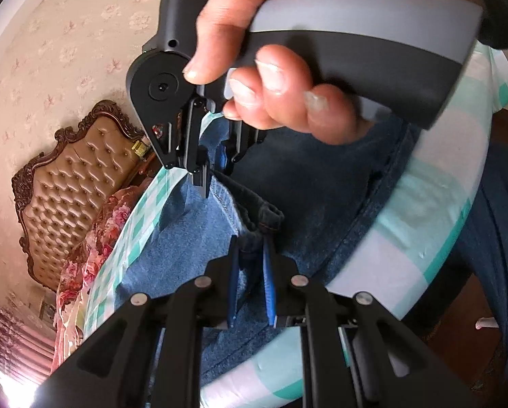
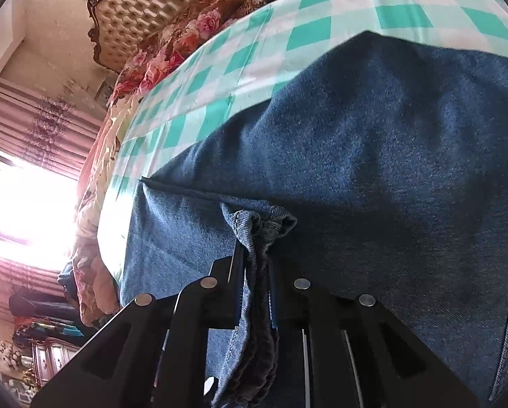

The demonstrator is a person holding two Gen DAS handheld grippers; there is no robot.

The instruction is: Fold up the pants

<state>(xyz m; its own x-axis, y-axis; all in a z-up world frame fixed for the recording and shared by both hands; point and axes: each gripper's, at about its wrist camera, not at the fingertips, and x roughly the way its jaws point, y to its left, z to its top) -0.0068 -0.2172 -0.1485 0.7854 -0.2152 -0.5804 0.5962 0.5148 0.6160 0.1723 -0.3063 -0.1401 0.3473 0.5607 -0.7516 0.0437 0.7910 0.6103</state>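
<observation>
Left wrist view gives me my left gripper (image 1: pixel 250 255) low in the frame, its blue pads drawn close and pinching a bunched hem of the jeans (image 1: pixel 308 183). Farther off I see my right gripper (image 1: pixel 216 166), held in a hand (image 1: pixel 277 68), its black fingers clamped on another edge of the same denim. The jeans lie spread over a green-and-white checked cloth (image 1: pixel 420 224) covering the table. On the right wrist view, I see the right gripper's jaws closed tightly on a thick, stitched fold of the jeans, which hangs down between them. Behind the table stand a tufted headboard (image 2: pixel 151 3), a floral quilt (image 2: pixel 172 47) and pink curtains (image 2: pixel 32 115) beside a bright window.
</observation>
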